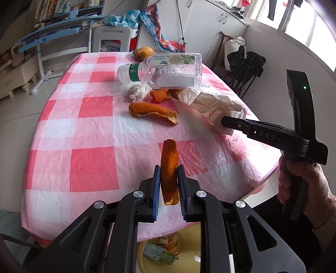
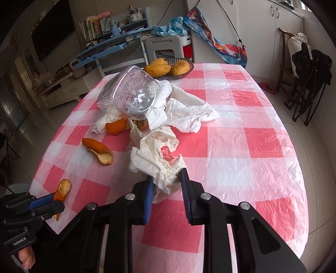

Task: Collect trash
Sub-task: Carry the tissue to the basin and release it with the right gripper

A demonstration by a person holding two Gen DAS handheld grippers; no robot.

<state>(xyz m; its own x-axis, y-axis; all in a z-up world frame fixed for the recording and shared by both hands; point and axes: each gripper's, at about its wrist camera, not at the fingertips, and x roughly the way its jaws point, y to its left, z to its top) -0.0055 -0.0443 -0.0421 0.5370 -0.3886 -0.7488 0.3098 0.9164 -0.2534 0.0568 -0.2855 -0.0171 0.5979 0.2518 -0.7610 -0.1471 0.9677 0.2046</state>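
Peel [image 1: 169,172] was pinched in my left jaws above the worktop's [image 1: 88,134] near edge, tissue [image 2: 159,161] clamped in my right, so both seemingly needed dropping into the bin [image 1: 145,255] below.

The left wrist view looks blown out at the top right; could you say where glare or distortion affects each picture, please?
Left wrist view: window overexposed, table edge bowed by fisheye, held orange peel sharp. Right wrist view: evener light, dark corners, sheen on the tablecloth, crumpled tissue clear.
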